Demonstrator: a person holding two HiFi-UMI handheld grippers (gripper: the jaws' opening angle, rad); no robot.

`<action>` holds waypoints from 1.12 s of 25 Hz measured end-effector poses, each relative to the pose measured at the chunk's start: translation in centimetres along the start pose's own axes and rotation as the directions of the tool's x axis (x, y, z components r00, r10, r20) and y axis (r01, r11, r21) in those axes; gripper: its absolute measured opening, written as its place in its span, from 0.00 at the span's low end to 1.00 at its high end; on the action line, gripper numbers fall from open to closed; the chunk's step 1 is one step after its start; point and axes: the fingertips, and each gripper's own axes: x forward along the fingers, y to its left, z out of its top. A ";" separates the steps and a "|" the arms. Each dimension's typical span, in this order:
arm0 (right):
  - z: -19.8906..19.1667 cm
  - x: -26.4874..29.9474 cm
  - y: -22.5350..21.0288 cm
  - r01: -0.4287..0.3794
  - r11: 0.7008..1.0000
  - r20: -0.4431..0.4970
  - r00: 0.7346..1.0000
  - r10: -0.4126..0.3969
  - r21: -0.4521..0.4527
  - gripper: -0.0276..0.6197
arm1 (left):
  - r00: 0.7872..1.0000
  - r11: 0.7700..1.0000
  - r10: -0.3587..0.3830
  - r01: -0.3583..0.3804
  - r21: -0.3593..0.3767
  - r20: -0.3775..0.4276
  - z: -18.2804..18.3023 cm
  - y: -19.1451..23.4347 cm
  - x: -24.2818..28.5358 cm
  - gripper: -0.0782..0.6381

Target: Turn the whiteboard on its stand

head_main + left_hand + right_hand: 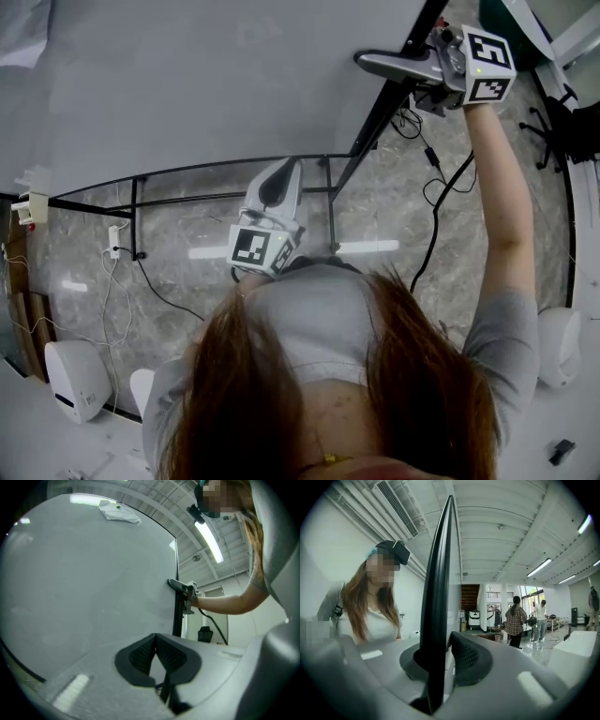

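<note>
Head view: whiteboard held at its side edge

Right gripper is clamped on the black-framed side edge of the whiteboard, which is mounted on its stand. Left gripper, jaws together with nothing between them, points at the board's face, well apart from the right

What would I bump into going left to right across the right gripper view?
long-haired person in a white top → whiteboard, seen edge-on → person in a checked shirt → person in a pale shirt
</note>
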 end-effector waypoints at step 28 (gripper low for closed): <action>0.8 -9.7 -0.1 -0.036 0.999 0.032 0.999 0.037 -0.026 0.13 | 0.985 0.985 -0.169 0.168 -0.033 -0.041 -4.9 -13.2 11.2 0.10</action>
